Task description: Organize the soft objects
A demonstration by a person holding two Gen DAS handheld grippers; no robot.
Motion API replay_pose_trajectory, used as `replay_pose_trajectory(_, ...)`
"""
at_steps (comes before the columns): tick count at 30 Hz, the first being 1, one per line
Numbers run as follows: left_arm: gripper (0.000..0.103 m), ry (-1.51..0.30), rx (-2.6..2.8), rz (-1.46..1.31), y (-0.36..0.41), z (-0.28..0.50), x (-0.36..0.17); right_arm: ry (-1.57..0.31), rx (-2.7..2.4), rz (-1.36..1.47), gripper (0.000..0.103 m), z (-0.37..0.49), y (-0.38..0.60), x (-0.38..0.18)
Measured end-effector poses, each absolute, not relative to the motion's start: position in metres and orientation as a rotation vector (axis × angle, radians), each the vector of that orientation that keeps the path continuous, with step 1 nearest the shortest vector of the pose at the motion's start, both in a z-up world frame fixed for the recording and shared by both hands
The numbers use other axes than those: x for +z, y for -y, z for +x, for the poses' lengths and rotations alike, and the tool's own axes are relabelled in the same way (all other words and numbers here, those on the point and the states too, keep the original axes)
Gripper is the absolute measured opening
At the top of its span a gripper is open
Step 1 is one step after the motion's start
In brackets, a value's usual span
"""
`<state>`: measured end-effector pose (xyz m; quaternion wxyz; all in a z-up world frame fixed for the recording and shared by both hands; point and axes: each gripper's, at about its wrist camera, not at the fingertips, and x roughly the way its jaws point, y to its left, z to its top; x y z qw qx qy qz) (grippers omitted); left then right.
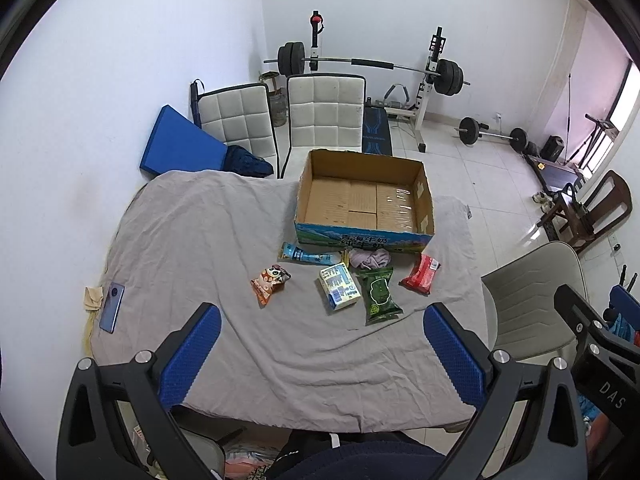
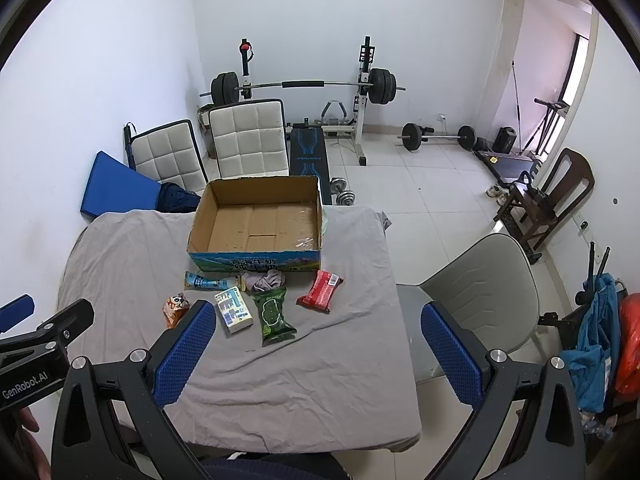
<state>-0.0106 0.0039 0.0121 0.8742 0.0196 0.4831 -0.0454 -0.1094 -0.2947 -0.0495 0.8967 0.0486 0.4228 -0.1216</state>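
Lying crumpled: pinkish cloth [image 1: 369, 259], possibly sock.

"GenRobot.AI" stands on the left tool [image 2: 34, 380], "DAS" on the right tool [image 1: 610, 394], and "牛奶" on the box [image 1: 362, 242].

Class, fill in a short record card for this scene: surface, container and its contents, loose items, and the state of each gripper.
surface: table under a grey cloth
container: open cardboard box, nothing inside
loose items: red packet, green packet, white carton, orange packet, blue tube, crumpled pink cloth, all in front of the box
other: phone at the table's left edge
left gripper: open, holding nothing
right gripper: open, holding nothing
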Motion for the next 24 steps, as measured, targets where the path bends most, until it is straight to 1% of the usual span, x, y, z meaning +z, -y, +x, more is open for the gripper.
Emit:
replay_pose_trajectory(14,0.103,-1.011,-0.101,0.037,-0.007,-0.008,0.01,-0.873,-0.251,0.097,0.103,-0.109,0.295,-0.052)
replay_pose_trajectory(17,0.103,-1.019,-0.093,0.039,-0.01,0.006,0.003,-0.881,-0.246,0.116,0.103,-0.104,0.297,-0.057)
replay_pose_trajectory(21,0.103,-1.036,-0.059,0.019,-0.018,0.037,-0.022,-0.941,-0.236,0.15,0.103,-0.078,0.311,-0.085)
replay_pose_trajectory(24,0.103,-1.069,-0.013,0.014,-0.025,0.067,-0.053,-1.017,-0.231,0.184,0.103,-0.047,0.325,-0.121)
